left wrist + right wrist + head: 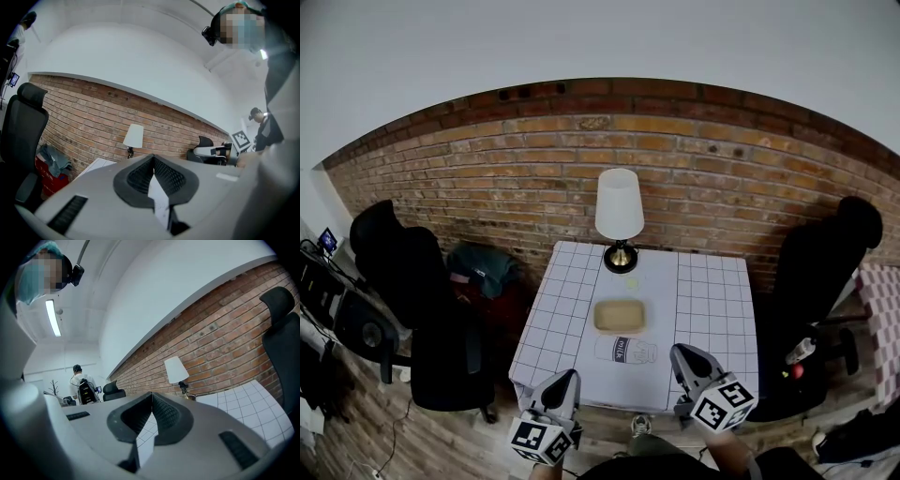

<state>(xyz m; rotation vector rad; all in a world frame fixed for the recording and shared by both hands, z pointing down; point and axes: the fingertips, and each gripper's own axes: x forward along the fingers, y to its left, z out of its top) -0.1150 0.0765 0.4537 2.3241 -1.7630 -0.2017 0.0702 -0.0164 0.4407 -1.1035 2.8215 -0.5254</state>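
Observation:
A small table with a white grid cloth stands against a brick wall. A white-shaded lamp stands at its back edge, a tan shallow tray lies in the middle, and a milk carton lies on its side nearer the front. My left gripper hovers at the table's front left corner, jaws shut and empty. My right gripper hangs over the front right, just right of the carton, also shut on nothing. In the gripper views the left gripper and the right gripper show tips touching, with the lamp ahead.
Two black office chairs flank the table, one on the left and one on the right. A teal cloth lies over a red box left of the table. A person stands far off in the right gripper view.

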